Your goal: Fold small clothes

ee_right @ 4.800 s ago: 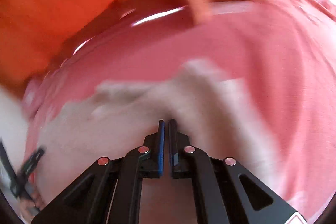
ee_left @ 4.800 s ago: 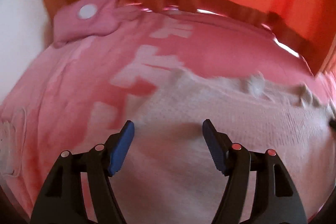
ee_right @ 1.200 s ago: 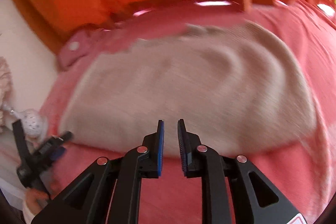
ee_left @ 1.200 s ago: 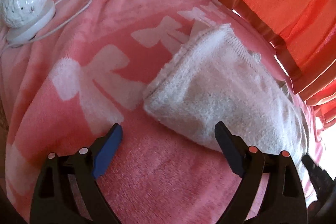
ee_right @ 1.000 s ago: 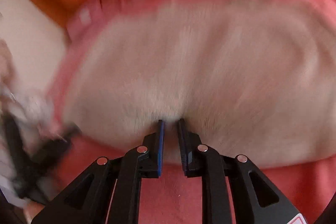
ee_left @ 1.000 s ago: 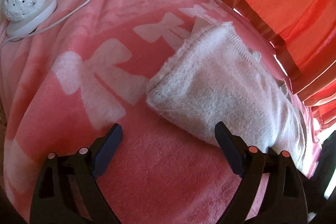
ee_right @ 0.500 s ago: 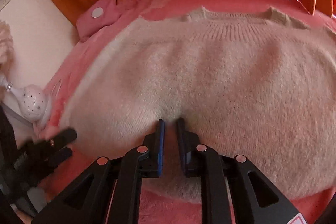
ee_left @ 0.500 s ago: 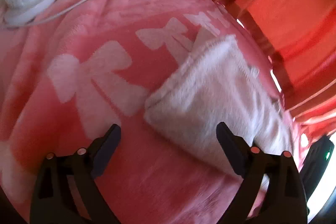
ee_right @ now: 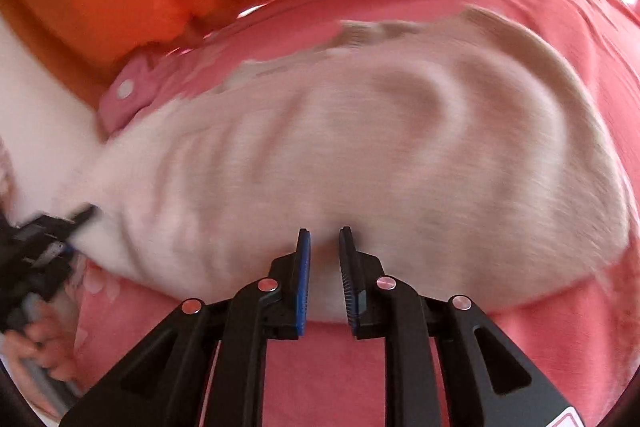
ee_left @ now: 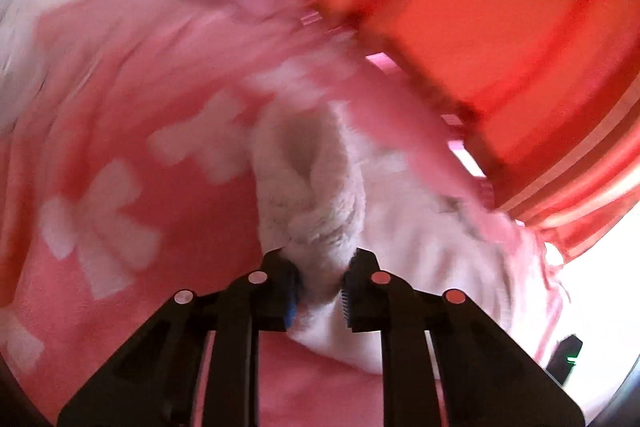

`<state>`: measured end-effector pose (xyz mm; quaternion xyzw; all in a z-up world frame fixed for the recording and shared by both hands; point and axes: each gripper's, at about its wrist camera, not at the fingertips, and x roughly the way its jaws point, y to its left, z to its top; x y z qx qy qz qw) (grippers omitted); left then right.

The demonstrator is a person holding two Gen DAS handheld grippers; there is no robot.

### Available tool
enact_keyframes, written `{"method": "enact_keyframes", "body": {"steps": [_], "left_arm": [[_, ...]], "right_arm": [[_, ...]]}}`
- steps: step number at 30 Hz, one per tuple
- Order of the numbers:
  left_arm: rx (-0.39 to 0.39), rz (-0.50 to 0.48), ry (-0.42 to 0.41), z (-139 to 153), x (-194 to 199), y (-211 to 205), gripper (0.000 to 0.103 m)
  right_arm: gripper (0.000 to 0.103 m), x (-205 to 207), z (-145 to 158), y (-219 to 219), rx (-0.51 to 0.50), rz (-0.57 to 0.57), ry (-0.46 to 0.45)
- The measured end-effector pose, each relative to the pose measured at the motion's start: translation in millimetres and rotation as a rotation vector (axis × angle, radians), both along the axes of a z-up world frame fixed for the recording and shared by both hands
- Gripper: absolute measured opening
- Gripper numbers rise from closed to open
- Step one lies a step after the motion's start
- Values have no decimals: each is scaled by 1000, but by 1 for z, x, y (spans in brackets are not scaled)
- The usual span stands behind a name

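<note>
On pink blanket (ee_left: 120,99), both grippers apparently pinch sweater (ee_right: 360,155).

Pink bow-print blanket (ee_left: 100,155) — orange curtains (ee_left: 500,7) behind (backlit), white wall (ee_right: 36,115) alongside

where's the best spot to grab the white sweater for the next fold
Probably the near edge of the white sweater, coming in low from the front. That hem lies free on the pink blanket, so fingers can slip around it. The left hand-held gripper already pinches a bunched corner; the right hand-held gripper straddles the same edge further along.
</note>
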<state>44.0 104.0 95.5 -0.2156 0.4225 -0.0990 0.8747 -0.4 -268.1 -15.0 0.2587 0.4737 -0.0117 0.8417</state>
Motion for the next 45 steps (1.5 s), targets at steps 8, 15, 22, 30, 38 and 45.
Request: {"method": "enact_keyframes", "body": {"steps": [8,15,22,30,38,45], "left_arm": [[73,-384,-186,54,-46,-175,14],[255,-561,21,-60,-65,-298,16],[235,-549,-118,-34,-97,-254,52],[470,-380,-142,-47,-88,-185,85],[505,-346,-43,-81,-70,-164,83],[454,-373,67,-93,-57,-158,39]], "right_arm": [[25,-64,10,-66,237,-142,-97],[31,-116,11,-118,229,-258,-104],[42,-126,12,-132,261,-272,-155],[62,-74,30,-124,223,-237,-180],[61,-21,8,-91,205,-164,-58],[15,-42,74,-109,224,-114,-319]]}}
